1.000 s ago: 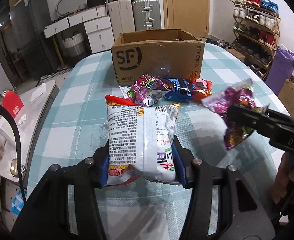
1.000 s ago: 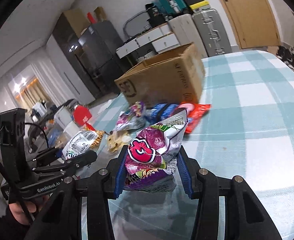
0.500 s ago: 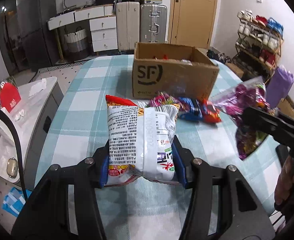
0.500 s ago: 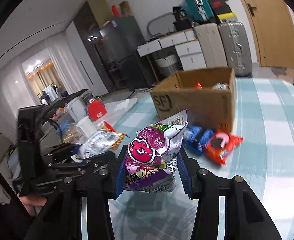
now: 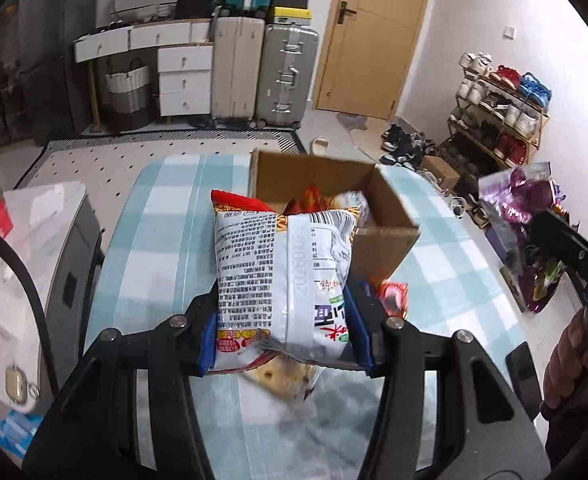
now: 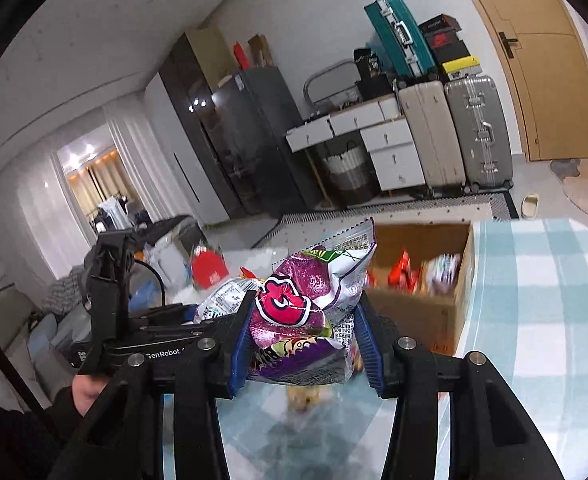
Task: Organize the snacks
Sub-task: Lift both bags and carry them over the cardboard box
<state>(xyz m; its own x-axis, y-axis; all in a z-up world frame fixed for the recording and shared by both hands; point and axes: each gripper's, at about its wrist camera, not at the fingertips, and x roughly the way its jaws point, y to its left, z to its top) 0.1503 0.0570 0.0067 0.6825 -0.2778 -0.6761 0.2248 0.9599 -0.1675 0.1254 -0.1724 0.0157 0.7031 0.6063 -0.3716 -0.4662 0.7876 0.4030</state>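
My left gripper is shut on a white and red noodle packet and holds it high above the table, just in front of the open cardboard box. My right gripper is shut on a purple snack bag, also raised, to the right of the box in the left wrist view. The box holds several snack packets. The left gripper and its noodle packet show at the left of the right wrist view.
A red snack packet lies on the checked tablecloth by the box front. A tan snack lies on the table below my right gripper. A white side cabinet stands left of the table; a shoe rack stands far right.
Both grippers have risen and moved toward the box with their packets. The box interior has come into view from above. The snacks left on the table have dropped mostly out of sight.
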